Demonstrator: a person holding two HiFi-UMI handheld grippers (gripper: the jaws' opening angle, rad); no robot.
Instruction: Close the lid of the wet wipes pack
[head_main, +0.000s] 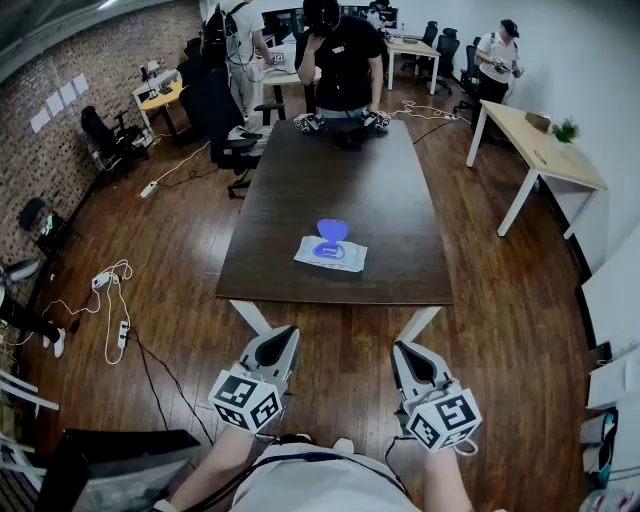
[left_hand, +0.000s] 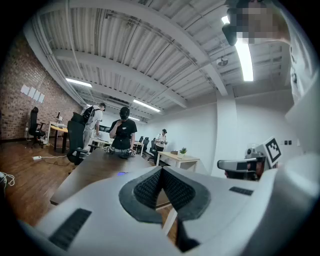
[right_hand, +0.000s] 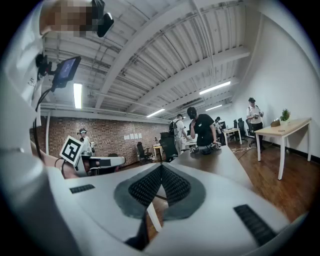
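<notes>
Brick walls (head_main: 60, 130) and a brown plank floor (head_main: 180, 250) framed a long dark wooden table (head_main: 330, 170) that ran up the centre of the head view. Toward its near end, just below the frame's middle, the white wet wipes pack (head_main: 345, 257) lay flat, with its blue oval lid (head_main: 332, 230) flipped open on the far side. At the bottom of the frame the white left gripper (head_main: 284, 335) and the white right gripper (head_main: 403, 350), each carrying a marker cube, hung side by side over the floor. Both were short of the table's near edge and well apart from the pack. In the left gripper view the dark ribbed pads (left_hand: 145, 187) met at the tips with nothing between them. The right gripper view showed its pads (right_hand: 175, 185) pressed together the same way, also empty. At the table's far end, top centre, a person in a black shirt (head_main: 340, 60) stood over small items. A pale wooden desk (head_main: 545, 145) sat at upper right.
</notes>
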